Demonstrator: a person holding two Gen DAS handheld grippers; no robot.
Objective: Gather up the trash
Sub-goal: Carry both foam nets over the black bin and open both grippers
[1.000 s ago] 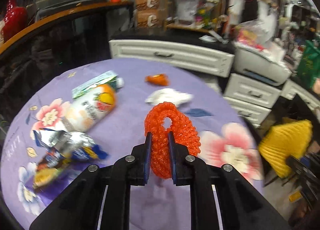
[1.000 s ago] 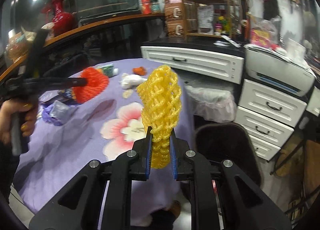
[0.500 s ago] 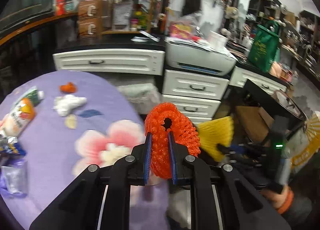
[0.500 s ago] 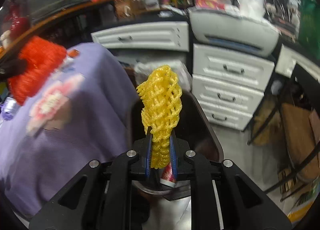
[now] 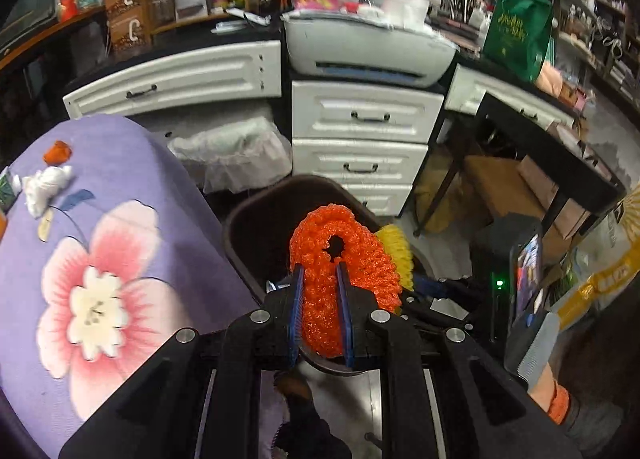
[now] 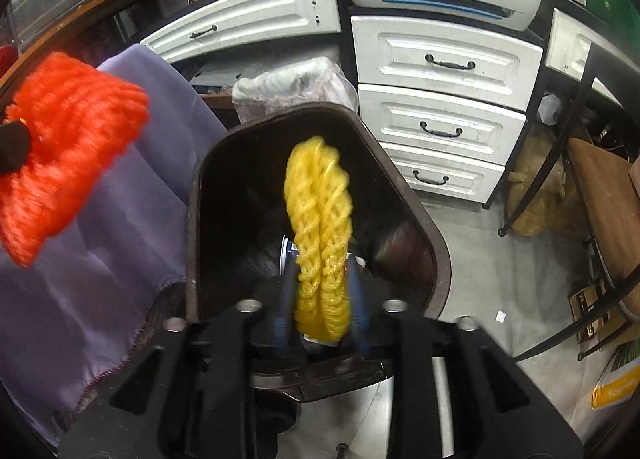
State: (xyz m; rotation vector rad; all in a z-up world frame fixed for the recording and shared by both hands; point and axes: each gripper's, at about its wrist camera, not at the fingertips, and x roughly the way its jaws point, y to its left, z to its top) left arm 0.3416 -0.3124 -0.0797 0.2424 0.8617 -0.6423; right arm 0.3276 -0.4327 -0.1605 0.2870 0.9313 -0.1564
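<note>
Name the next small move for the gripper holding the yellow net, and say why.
Probably open the right hand-held gripper and let the yellow foam net drop. It hangs pinched between the fingers directly over the dark bin's open mouth, with trash already visible inside. The left hand-held gripper, shut on the orange foam net, sits near the rim and could follow.

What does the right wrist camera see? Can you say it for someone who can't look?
The right gripper holds a yellow foam net over a dark bin. An orange foam net hangs at left above a purple tablecloth; white drawers stand behind.
</note>
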